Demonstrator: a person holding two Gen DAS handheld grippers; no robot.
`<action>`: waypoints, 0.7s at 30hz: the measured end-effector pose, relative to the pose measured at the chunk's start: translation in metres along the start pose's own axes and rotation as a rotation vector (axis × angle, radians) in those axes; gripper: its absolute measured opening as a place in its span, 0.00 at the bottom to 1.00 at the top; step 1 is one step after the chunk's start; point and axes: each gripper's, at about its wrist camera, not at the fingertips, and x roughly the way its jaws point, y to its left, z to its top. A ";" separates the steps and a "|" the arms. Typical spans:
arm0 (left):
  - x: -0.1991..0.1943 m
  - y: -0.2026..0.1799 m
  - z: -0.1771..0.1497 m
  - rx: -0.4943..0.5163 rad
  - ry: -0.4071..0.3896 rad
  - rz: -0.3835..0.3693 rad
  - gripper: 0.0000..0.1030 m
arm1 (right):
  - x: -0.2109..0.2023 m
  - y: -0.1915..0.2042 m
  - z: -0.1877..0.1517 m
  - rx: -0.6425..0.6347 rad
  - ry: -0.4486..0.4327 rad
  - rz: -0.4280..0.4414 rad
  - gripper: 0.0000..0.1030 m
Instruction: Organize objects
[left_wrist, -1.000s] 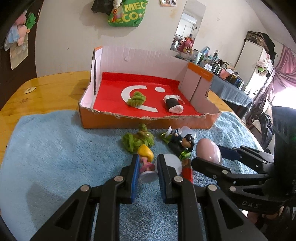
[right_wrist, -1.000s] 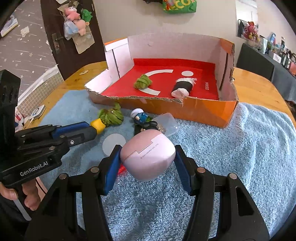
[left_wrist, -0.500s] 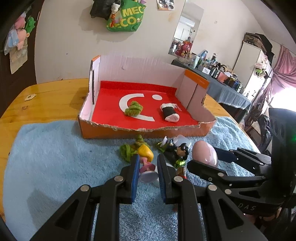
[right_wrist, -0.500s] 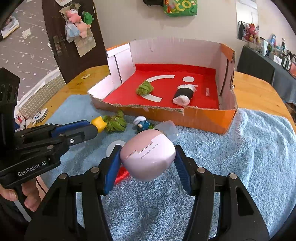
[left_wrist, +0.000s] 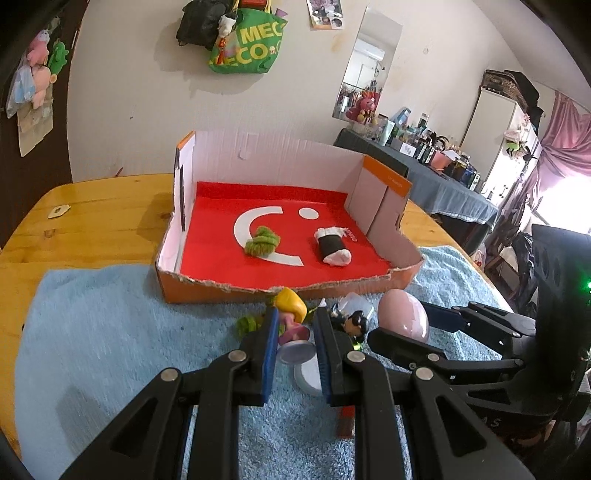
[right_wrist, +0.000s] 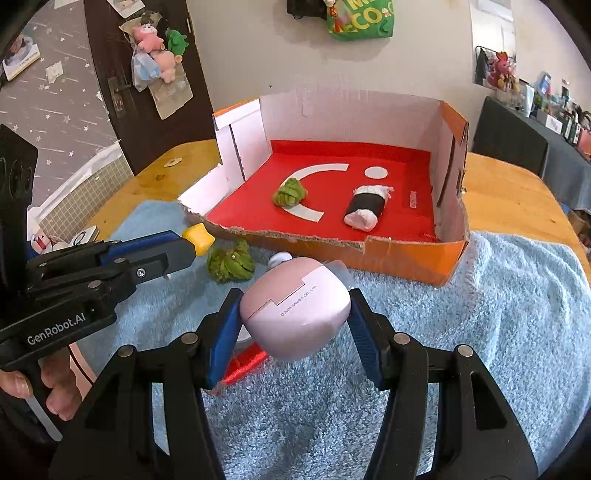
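Left wrist view: left gripper (left_wrist: 293, 334) pinches a yellow-haired figurine (left_wrist: 291, 319) clear of the blue towel (left_wrist: 110, 350), probably bound for the cardboard box (left_wrist: 280, 236). Right gripper (right_wrist: 293, 325) clamps a pink egg capsule (right_wrist: 295, 314) above the towel (same destination, likely). Only the right wrist view shows the capsule's seam and the person's hand (right_wrist: 48, 387).

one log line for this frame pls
left gripper: shut on figurine | right gripper: shut on pink egg | box: holds green yarn, sushi roll
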 end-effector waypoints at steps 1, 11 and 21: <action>0.000 0.000 0.001 0.001 -0.001 0.000 0.19 | 0.000 0.000 0.001 -0.001 -0.002 -0.001 0.53; 0.001 0.000 0.004 0.001 0.000 0.000 0.19 | 0.000 -0.002 0.007 -0.002 -0.002 -0.001 0.53; 0.006 0.000 0.015 0.006 0.001 -0.001 0.19 | 0.000 -0.006 0.019 0.003 -0.006 0.008 0.53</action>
